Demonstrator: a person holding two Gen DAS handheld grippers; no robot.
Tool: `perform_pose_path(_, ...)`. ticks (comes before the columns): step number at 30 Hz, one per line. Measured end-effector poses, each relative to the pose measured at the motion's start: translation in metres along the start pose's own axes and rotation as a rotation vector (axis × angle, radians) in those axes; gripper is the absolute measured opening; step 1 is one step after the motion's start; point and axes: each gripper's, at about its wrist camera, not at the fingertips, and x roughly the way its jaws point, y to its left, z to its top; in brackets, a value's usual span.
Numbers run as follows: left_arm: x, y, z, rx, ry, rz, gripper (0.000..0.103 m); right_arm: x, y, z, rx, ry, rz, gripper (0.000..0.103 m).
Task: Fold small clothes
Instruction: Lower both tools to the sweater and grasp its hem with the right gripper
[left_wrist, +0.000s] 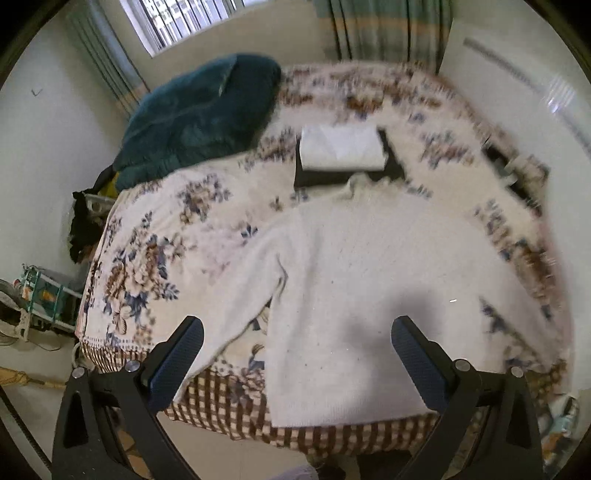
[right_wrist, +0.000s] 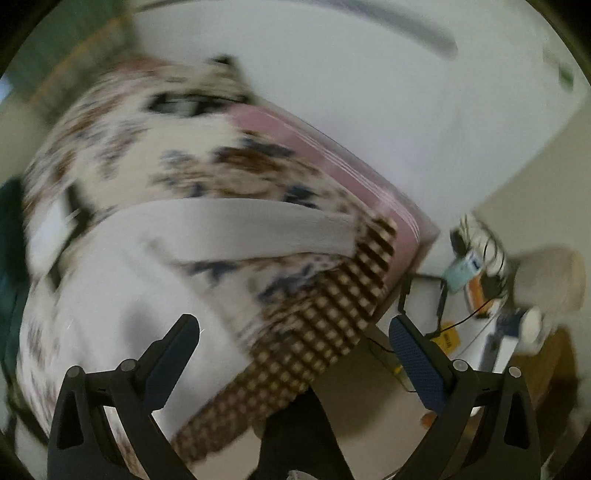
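Note:
A white knit sweater (left_wrist: 362, 280) lies spread flat on the floral bed cover (left_wrist: 155, 229), its hem at the near edge and one sleeve (left_wrist: 243, 295) angled down to the left. My left gripper (left_wrist: 297, 325) is open and empty above the sweater's lower part. In the blurred right wrist view the sweater (right_wrist: 110, 288) lies at the left, its other sleeve (right_wrist: 251, 229) stretched across the bed. My right gripper (right_wrist: 295, 325) is open and empty above the bed's near right corner.
A folded white garment (left_wrist: 341, 151) rests on a folded dark one (left_wrist: 317, 177) further back. A teal blanket (left_wrist: 199, 114) lies at the back left. Clutter and cables (right_wrist: 476, 291) cover the floor on the right of the bed, and a rack (left_wrist: 44, 299) stands at the left.

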Motion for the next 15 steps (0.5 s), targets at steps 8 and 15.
perform_pose_path(8,0.160,-0.067,-0.016,0.017,0.179,0.063,0.103,0.222,-0.099,0.050,0.358,0.167,-0.040,0.099)
perform_pose_path(15,0.266,-0.092,-0.029,-0.006,0.274,0.070,0.103,0.323,-0.129,0.054,0.632,0.180,0.051,0.094)
